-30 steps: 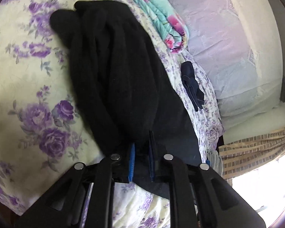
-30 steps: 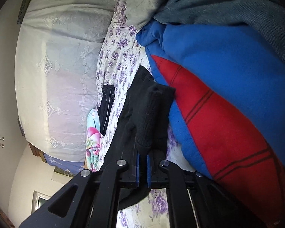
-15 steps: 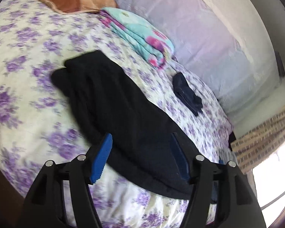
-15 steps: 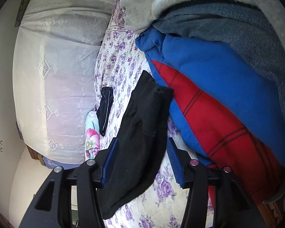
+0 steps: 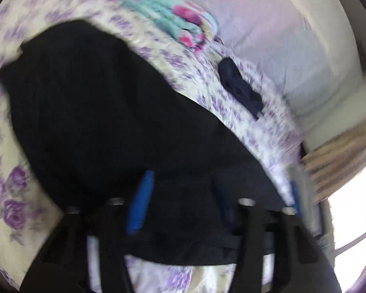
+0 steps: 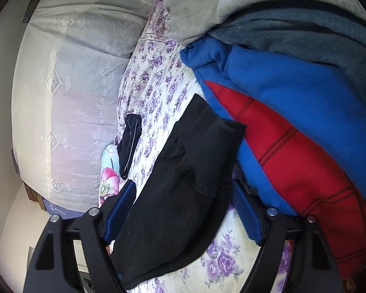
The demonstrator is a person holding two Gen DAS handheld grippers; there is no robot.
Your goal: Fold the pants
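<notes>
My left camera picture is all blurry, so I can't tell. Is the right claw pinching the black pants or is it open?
Observer: The right claw is open. Its blue pads stand wide apart, one on each side of the black pants.
Operator: What's beside the pants over there?
Observer: A blue and red blanket is piled right against their edge.
Operator: Is anything on top of it?
Observer: Yes, a grey-blue fabric lies over it, and a pale grey cloth lies above that.
</notes>
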